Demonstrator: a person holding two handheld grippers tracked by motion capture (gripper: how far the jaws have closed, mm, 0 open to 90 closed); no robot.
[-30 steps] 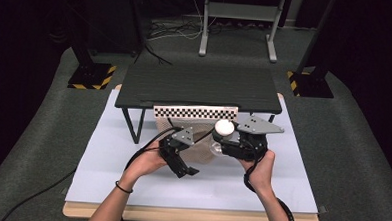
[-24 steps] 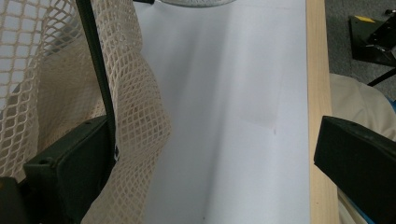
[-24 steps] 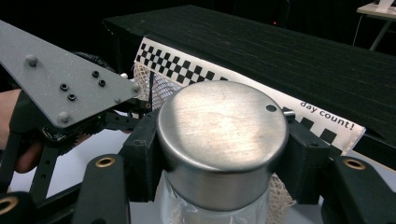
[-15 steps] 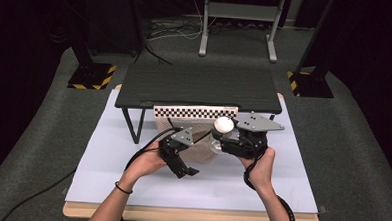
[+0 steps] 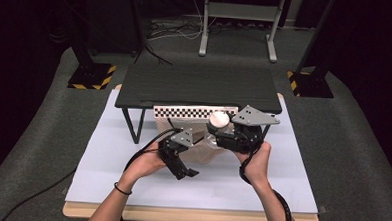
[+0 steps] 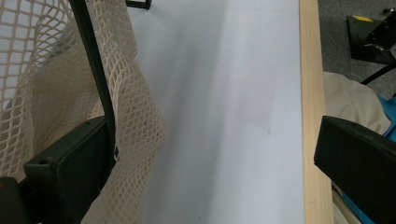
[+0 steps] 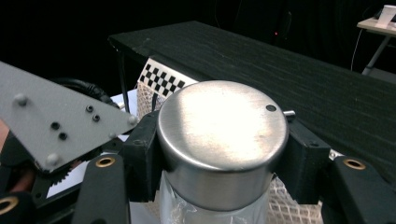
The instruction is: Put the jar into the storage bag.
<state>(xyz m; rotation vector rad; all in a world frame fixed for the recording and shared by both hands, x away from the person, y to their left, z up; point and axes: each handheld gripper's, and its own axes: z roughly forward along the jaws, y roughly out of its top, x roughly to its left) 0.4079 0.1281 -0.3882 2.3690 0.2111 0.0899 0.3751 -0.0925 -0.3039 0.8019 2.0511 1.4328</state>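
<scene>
We see a wooden table covered by a pale lavender-white sheet (image 5: pixel 131 163), and on its far half stands a low black platform with thin metal legs (image 5: pixel 200 85). A black-and-white chequered strip (image 5: pixel 184 111) runs along the platform's front edge. Just below that strip, between our two hands, lies a cream mesh net bag (image 5: pixel 195 148), partly bunched on the sheet.

Our left gripper (image 5: pixel 180 166) sits near the middle of the sheet, at the bag's left edge. In the left gripper view its jaws stand wide apart, released, with bare sheet between them; the net (image 6: pixel 60 93) drapes against and around the left-hand jaw, and a thin black cable (image 6: pixel 95 70) crosses the mesh.

Our right gripper (image 5: pixel 223 136) is just right of the bag, under the platform's front edge, with its grey three-cornered plate on top. It is clenched on a clear glass jar with a round brushed-steel lid (image 7: pixel 222 140): in the right gripper view the two black jaws press the lid's sides from left and right. The jar stands upright, its lid (image 5: pixel 218 119) facing up, held at the bag's upper right corner, with net showing behind its body.
</scene>
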